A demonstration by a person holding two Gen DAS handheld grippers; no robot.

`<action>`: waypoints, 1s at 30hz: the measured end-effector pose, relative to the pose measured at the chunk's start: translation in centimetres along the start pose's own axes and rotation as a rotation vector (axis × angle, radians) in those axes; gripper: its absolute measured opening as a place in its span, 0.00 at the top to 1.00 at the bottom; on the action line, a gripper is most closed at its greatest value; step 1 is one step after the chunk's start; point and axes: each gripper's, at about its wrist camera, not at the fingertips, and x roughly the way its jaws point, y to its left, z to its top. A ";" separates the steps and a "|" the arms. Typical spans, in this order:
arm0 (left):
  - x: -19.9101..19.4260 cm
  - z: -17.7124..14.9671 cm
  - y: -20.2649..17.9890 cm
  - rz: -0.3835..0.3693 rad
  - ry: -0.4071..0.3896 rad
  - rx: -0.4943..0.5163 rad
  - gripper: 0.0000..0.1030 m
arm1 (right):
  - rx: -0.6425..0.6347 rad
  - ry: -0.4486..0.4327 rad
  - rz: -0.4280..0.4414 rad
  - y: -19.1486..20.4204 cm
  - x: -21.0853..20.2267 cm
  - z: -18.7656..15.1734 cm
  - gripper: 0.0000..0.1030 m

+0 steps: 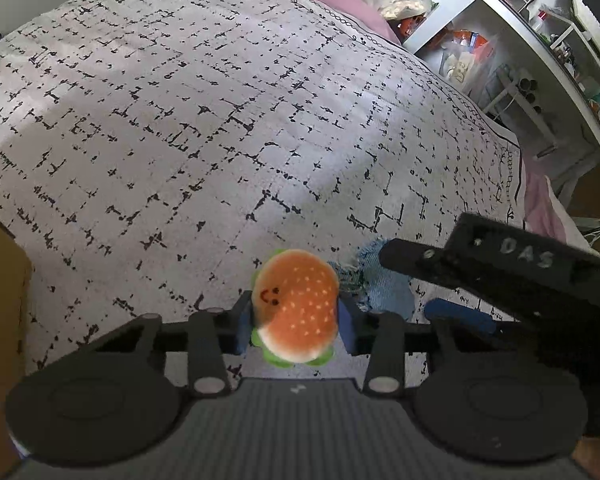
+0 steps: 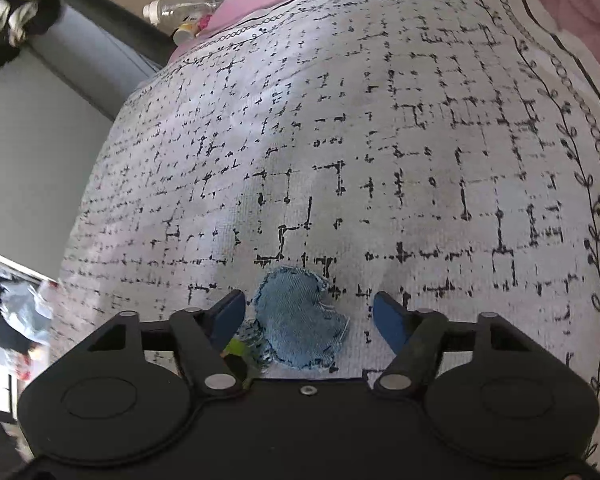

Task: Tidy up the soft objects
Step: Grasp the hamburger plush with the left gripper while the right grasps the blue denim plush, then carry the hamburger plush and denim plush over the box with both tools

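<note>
The left gripper (image 1: 296, 322) clamps a burger plush toy (image 1: 296, 304) between its blue pads, above the patterned bedspread (image 1: 180, 120). The right gripper (image 2: 309, 316) stands spread wide, its fingers straddling a denim patch (image 2: 300, 320) that lies flat on the bedspread, just right of the left gripper's toy.

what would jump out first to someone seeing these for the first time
A smiling burger plush is pinched in the left gripper, low in its view. A frayed denim patch lies on the patterned bedspread between the open fingers of the right gripper.
</note>
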 end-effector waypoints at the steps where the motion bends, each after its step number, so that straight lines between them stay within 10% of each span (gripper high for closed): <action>1: -0.1 0.1 0.1 0.000 0.003 -0.003 0.60 | -0.020 -0.002 -0.011 0.3 0.1 -0.1 0.49; 6: -1.1 0.2 0.9 0.007 0.002 -0.015 0.60 | -0.088 0.027 0.006 1.0 0.1 -0.5 0.75; 30: -14.2 -0.8 4.0 0.038 -0.124 -0.073 0.60 | -0.136 -0.096 0.109 4.1 -7.8 -1.8 0.76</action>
